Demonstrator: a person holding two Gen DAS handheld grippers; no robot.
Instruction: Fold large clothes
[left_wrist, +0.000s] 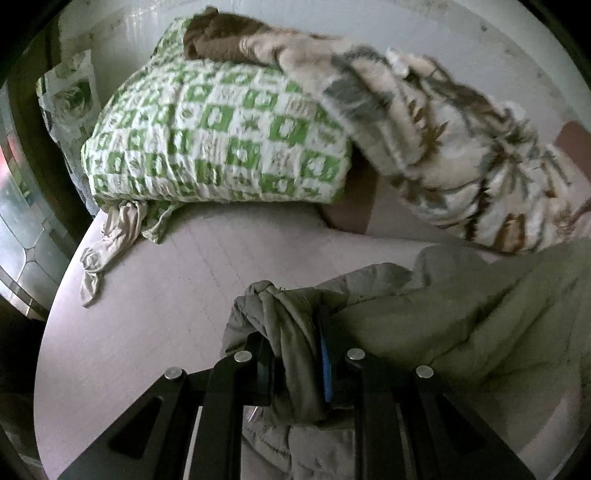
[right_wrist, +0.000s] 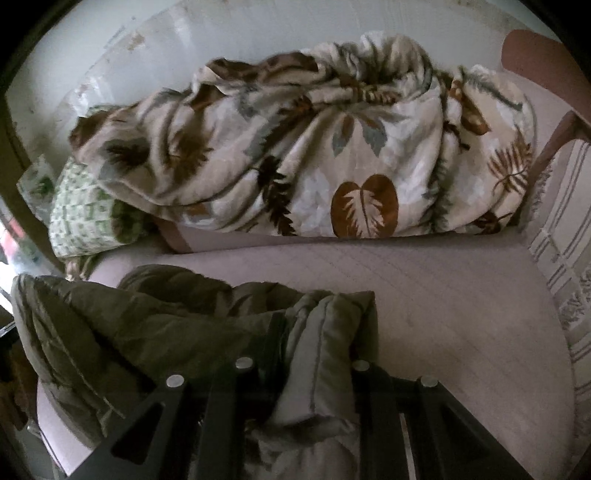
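A: Olive quilted padded jacket (right_wrist: 159, 325) lies on the pale bed sheet (right_wrist: 443, 295), near side. You've got your left claw (left_wrist: 295, 354) clamped on a bunched corner and your right claw (right_wrist: 317, 354) clamped on a padded edge.

B: Step?

A: Looks like mid-fold carry. Next, I'd lay both edges flat, clear of the leaf-print blanket (right_wrist: 314, 147).

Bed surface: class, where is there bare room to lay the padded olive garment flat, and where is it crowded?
Bare sheet lies between the olive garment and the leaf-print blanket, reaching the striped cloth. In the left view it runs up to the green checked pillow. The wall side is crowded.
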